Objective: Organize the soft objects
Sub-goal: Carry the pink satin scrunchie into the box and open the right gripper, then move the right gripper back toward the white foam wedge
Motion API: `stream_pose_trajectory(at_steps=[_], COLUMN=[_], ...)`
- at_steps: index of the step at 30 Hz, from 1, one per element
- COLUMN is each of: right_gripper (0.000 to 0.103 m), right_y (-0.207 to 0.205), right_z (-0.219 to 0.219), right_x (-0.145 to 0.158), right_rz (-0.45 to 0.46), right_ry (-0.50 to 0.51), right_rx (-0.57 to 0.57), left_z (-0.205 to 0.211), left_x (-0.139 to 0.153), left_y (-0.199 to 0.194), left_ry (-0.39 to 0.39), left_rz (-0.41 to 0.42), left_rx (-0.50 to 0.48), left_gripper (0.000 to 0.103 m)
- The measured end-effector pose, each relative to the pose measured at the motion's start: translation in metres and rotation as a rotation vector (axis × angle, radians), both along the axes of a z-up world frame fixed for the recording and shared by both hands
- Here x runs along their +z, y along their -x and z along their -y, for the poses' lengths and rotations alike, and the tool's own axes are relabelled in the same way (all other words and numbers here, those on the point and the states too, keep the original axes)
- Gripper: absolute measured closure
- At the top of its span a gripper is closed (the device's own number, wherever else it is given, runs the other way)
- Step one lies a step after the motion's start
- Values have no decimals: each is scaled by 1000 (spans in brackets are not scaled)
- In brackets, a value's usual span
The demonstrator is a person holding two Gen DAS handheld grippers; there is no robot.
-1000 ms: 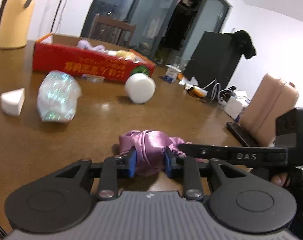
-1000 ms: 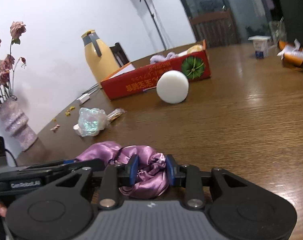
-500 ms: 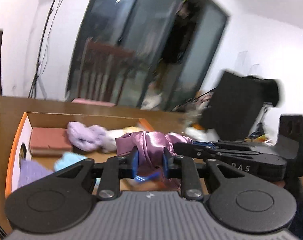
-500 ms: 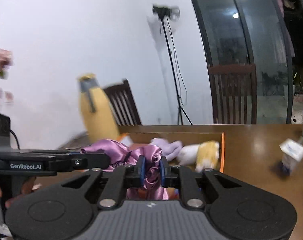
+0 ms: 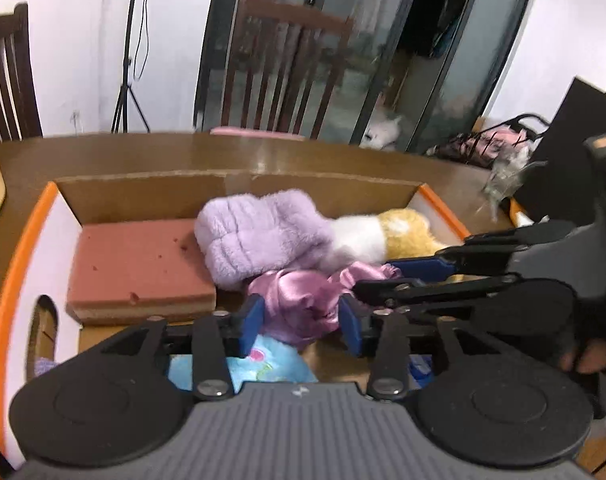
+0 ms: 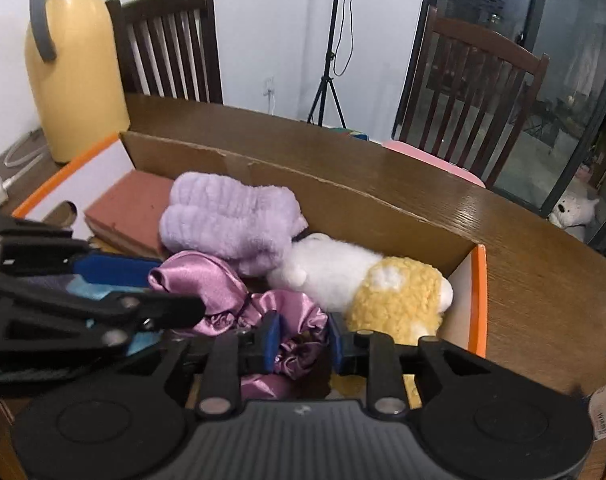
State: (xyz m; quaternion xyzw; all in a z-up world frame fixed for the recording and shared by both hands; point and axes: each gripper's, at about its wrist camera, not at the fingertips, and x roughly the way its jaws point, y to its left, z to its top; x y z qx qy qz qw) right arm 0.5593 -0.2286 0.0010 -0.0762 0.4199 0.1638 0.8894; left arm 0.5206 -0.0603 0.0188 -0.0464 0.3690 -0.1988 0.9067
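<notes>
Both tools over an open cardboard box point(image 5: 239, 184) on a brown wooden worktop point(image 6: 543, 256). Left wrist view: the left tool point(image 5: 301, 322) has its blue pads set apart on either side of a bunched pink satin cloth point(image 5: 299, 300), with small gaps showing at both pads; whether they still press the cloth cannot be told. The right tool point(image 5: 383, 280) enters from the right with its fingers narrowly spread at the cloth's right end. Only this view shows a light blue printed cloth point(image 5: 271, 364) beneath the satin. Right wrist view: the right tool point(image 6: 303, 340) shows a clear gap at its right pad, the satin cloth point(image 6: 239, 300) lying loose between the fingers. Only this view shows a yellow flask point(image 6: 73, 60) standing beside the box. Box contents: a reddish sponge block point(image 5: 139, 268) at left, a lilac fluffy towel point(image 5: 259, 232) in the middle, a white-and-yellow plush toy point(image 6: 367, 280) at right, the satin cloth in front. The cloth's long axis runs left to right between the tools.
</notes>
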Motion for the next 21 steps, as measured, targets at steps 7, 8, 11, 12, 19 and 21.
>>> stream_pose_trajectory(at_steps=[7, 8, 11, 12, 19, 21], right_gripper=[60, 57, 49, 49, 27, 24], right_y=[52, 66, 107, 121, 239, 274], right_z=[14, 18, 30, 32, 54, 57], right_x=[58, 73, 109, 118, 153, 152], right_rz=[109, 139, 207, 227, 421, 477], right_ry=[-47, -56, -73, -79, -160, -167], right_rx=[-13, -20, -25, -25, -48, -44], left_z=[-21, -26, -39, -43, -66, -71], left_x=[74, 87, 119, 127, 143, 138], left_y=[56, 70, 111, 125, 245, 282], left_ry=[-8, -6, -1, -8, -50, -56], left_rz=[151, 179, 244, 266, 436, 483], left_rx=[23, 30, 62, 72, 162, 178], left_gripper=[42, 40, 30, 28, 12, 8])
